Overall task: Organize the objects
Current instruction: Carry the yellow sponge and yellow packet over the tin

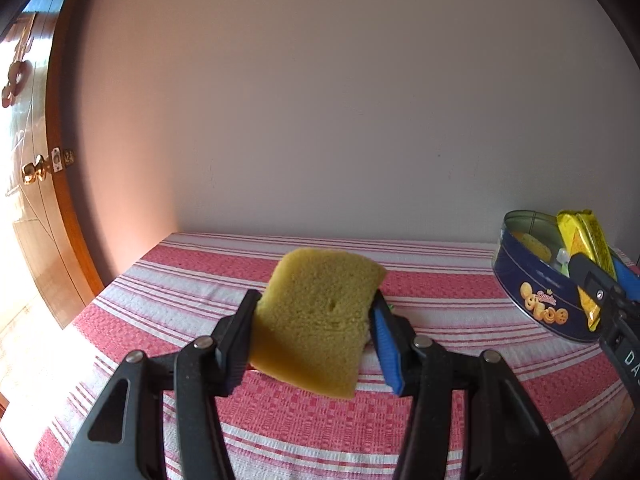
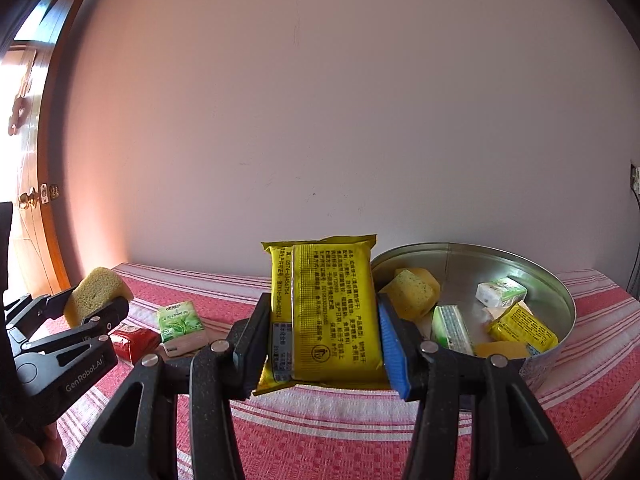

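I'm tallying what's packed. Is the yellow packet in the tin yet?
Out. The yellow packet stands upright, clamped in the right claw, in front of the tin.

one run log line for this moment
left gripper: shut on sponge | right gripper: shut on yellow packet | tin: partly filled

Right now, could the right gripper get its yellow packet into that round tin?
Probably yes. The right gripper grips the yellow packet just beside the tin, whose top is open; the items inside leave some room.
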